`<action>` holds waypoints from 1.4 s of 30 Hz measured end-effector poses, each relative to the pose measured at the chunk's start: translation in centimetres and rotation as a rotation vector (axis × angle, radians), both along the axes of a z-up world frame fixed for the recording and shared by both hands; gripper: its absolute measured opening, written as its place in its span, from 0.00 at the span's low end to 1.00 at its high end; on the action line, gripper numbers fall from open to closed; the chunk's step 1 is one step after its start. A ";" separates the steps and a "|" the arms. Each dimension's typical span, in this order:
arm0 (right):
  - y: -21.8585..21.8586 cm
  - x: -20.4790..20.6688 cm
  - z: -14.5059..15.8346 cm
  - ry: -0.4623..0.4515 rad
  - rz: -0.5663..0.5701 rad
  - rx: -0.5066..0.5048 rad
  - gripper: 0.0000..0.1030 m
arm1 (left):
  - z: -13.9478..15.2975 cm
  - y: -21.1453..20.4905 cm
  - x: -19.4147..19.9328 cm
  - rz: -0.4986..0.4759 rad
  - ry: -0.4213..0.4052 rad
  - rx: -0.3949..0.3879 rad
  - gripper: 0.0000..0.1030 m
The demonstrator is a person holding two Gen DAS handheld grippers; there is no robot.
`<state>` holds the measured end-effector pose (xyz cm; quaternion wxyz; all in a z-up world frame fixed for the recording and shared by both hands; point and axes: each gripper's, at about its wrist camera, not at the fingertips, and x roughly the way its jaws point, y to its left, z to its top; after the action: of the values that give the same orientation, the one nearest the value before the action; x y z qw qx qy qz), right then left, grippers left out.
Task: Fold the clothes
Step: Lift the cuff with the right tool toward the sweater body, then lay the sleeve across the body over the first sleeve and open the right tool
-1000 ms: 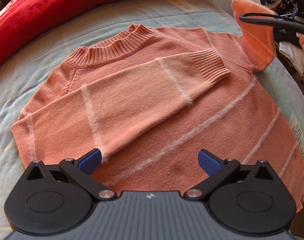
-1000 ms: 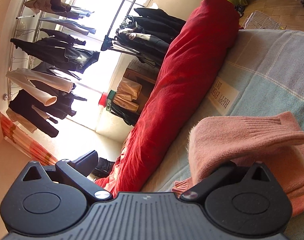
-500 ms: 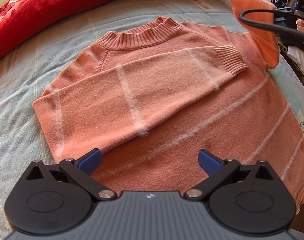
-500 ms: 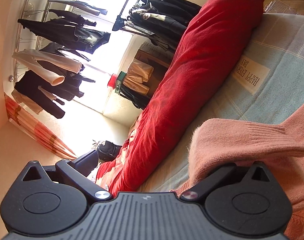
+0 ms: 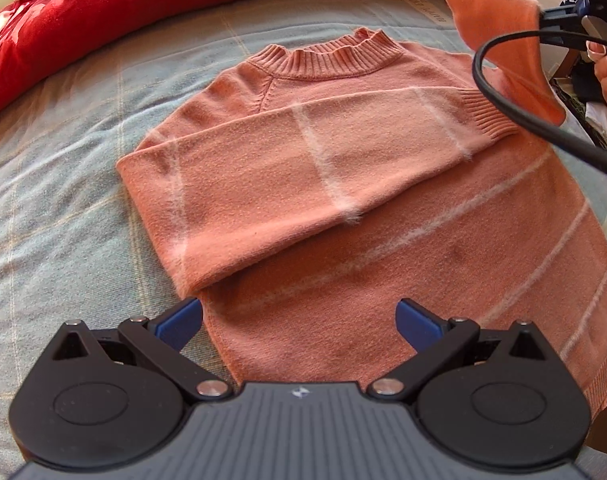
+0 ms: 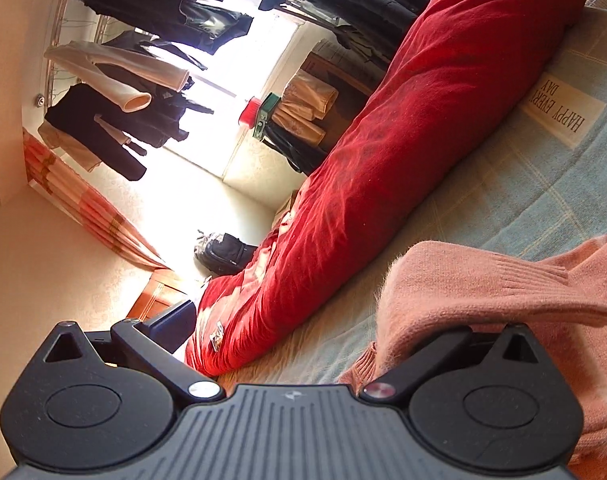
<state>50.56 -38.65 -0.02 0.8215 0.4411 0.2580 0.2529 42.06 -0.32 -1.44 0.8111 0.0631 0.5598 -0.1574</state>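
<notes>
The sweater [image 5: 383, 216] lies flat at the centre of the left wrist view. It is a salmon-pink fuzzy knit with thin pale stripes, a ribbed collar [image 5: 331, 58] toward the top of the frame and ribbed cuffs. One sleeve [image 5: 303, 184] is folded diagonally across the chest, its cuff ending at the right.

The left gripper [image 5: 299, 320] occupies the lower centre of its frame, above the sweater's hem. Its blue-padded fingers [image 5: 179, 320] stand wide apart and grip nothing.

The other sleeve [image 5: 503, 40] is raised at the upper right of the left wrist view. In the right wrist view it drapes over the right-hand finger of the right gripper [image 6: 303, 328]; the left-hand finger [image 6: 171, 320] stands well away, so the jaws are spread. A black cable [image 5: 511, 108] curves at the right edge.

The support surface is a bed cover [image 5: 63, 200], pale blue-green woven cloth with a faint check. A red quilt [image 6: 403, 140] lies bunched along its far edge. In the right wrist view, upper left, dark garments [image 6: 155, 12] hang on a rail before a bright window.
</notes>
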 end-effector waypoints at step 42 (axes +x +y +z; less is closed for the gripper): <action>17.9 -2.3 -3.7 0.121 0.354 -1.070 1.00 | -1.1 4.6 -2.1 0.063 0.031 -0.016 0.99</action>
<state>48.30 -20.74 -3.68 0.8595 -0.0727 0.4670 0.1949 39.94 4.26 -2.53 0.8073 0.0365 0.5728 -0.1375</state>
